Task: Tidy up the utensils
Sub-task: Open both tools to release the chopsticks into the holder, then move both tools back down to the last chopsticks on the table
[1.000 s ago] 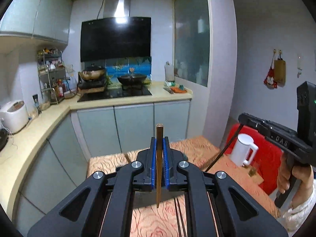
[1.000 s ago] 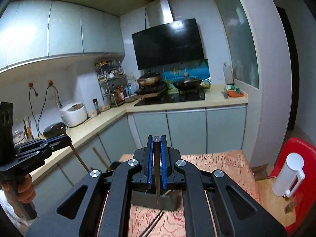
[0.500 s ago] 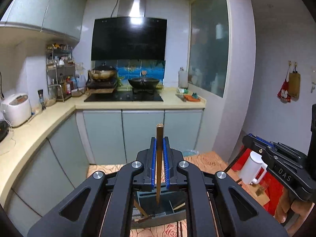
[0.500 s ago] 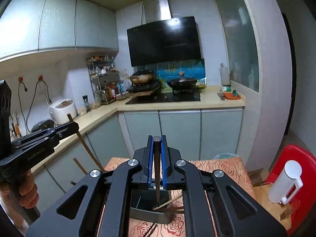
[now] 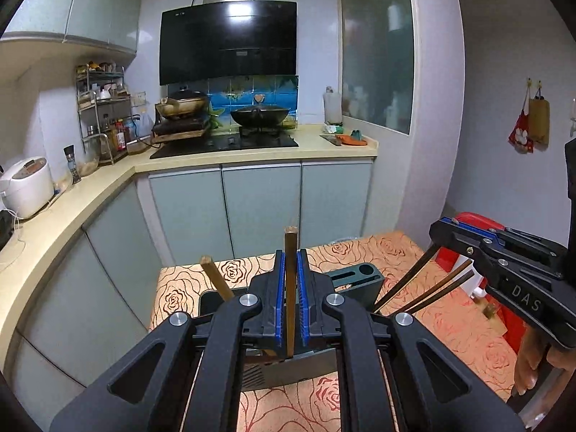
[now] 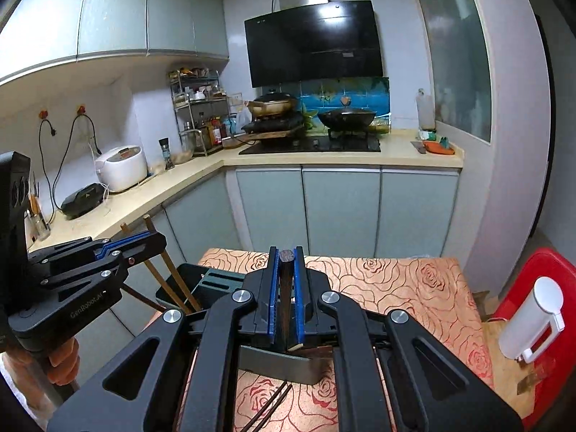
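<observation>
**Ana:** Looking along the left gripper (image 5: 291, 300), what do the blue pads have?

**Ben:** They are pressed in on a light brown chopstick (image 5: 289, 288), held upright with its square end above the pads and its lower tip over the dark grey utensil holder (image 5: 354, 282).

**Ana:** And the right gripper (image 6: 287, 300)?

**Ben:** Same story, narrowed nearly all the way onto a darker chopstick (image 6: 287, 280), also upright. Its tip hangs just above the holder's near wall (image 6: 284, 361).

**Ana:** Where does the holder stand?

**Ben:** On the table with the rose-patterned cloth (image 5: 464, 327), right below both grippers. It has a slot and a round hole on its top at the far end.

**Ana:** Anything already inside?

**Ben:** Another light chopstick (image 5: 215, 276) leans out to the left, and two dark chopsticks (image 5: 442, 288) slant out to the right, passing under the right gripper in the left wrist view. I cannot tell which compartment each sits in.

**Ana:** Anything loose?

**Ben:** A dark pair lying on the cloth (image 6: 271, 405) in front of the holder. A white jug (image 6: 532, 320) stands off to the right, beside a red stool (image 6: 547, 270).
</observation>
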